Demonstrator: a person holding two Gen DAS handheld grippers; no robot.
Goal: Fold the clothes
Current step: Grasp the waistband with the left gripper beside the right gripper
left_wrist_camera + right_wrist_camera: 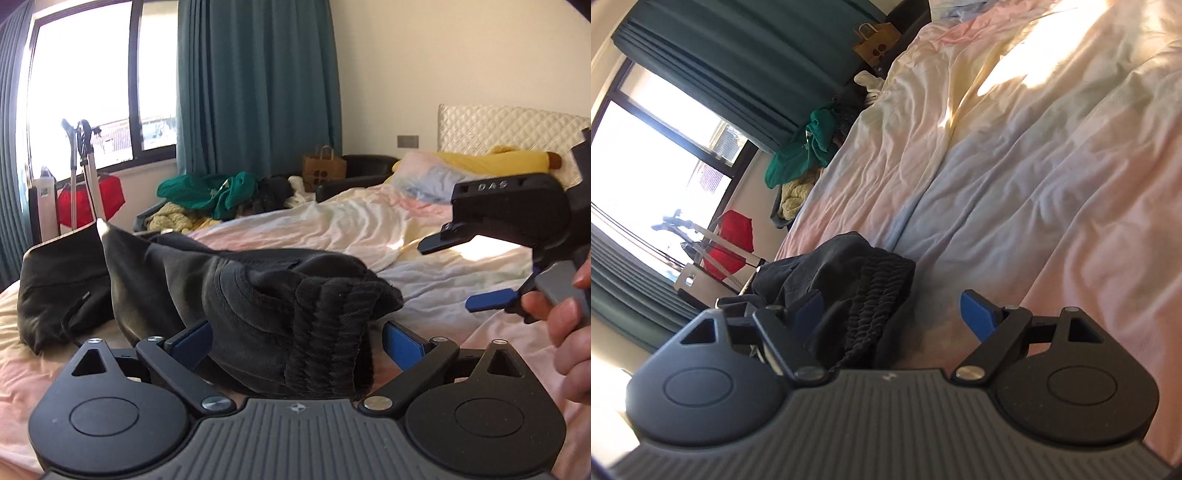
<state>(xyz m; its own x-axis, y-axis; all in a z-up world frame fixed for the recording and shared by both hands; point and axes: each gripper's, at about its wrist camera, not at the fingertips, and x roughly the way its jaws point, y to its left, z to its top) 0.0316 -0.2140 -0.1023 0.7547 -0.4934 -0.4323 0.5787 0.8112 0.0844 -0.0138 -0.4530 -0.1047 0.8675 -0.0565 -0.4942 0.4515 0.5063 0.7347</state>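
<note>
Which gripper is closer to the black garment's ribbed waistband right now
Left. The left gripper has its open fingers on either side of the black garment's ribbed waistband. The right gripper is also open, off to its right above the bed sheet.

A bedroom lit by strong daylight through a dark-framed window (pixel 99 81) on the left wall, flanked by teal curtains (pixel 258 85). The far wall (pixel 443 55) is plain cream with a small grey switch plate (pixel 407 141). A bed (pixel 332 221) with rumpled pastel sheets fills the middle; a sun patch falls across it in the right wrist view. At its head stands a white quilted headboard (pixel 509 129). Beyond the bed sit a black leather armchair (pixel 354 173), a brown paper bag (pixel 324 165) and a heap of green and yellow laundry (pixel 207 195). A red bag (pixel 92 199) rests below the window.
</note>
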